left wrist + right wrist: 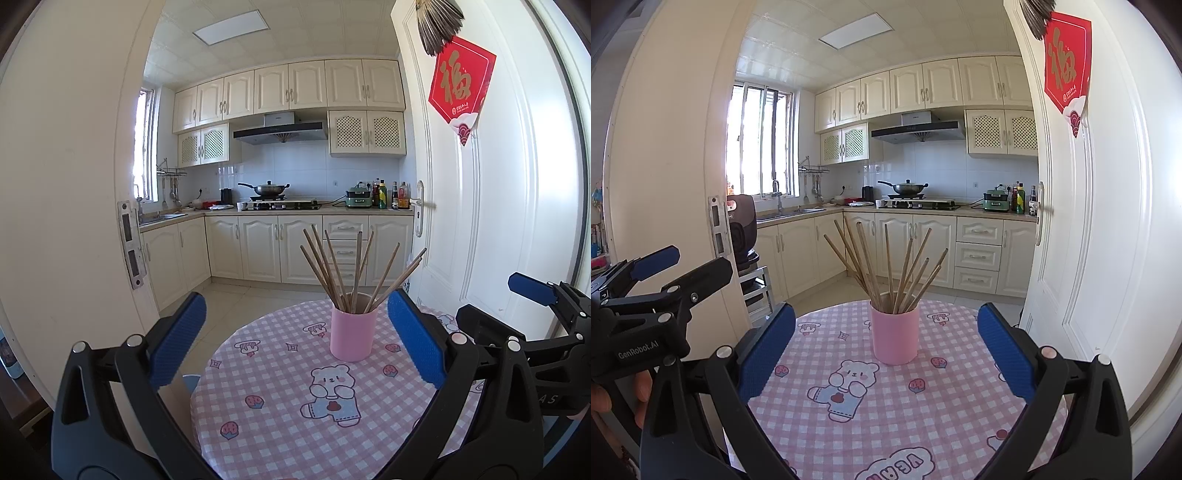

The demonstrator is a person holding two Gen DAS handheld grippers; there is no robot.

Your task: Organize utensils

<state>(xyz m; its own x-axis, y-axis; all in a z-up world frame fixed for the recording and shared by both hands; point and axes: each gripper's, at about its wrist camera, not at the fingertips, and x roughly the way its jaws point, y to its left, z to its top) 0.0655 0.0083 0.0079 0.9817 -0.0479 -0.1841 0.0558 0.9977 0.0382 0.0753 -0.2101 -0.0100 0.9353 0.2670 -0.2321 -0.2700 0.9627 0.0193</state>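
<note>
A pink cup (352,338) stands upright on a round table with a pink checked cloth (280,424). Several wooden chopsticks (347,273) stand fanned out in the cup. The cup (894,338) and chopsticks (886,269) also show in the right wrist view. My left gripper (295,339) is open and empty, short of the cup. My right gripper (886,347) is open and empty, also short of the cup. Each gripper shows at the edge of the other's view, the right one (532,306) and the left one (665,273).
The table stands in a doorway. An open white door (498,221) with a red decoration (461,85) is at the right, the door frame (74,184) at the left. Kitchen cabinets and a stove (280,203) lie beyond. A metal rack (757,288) stands left of the table.
</note>
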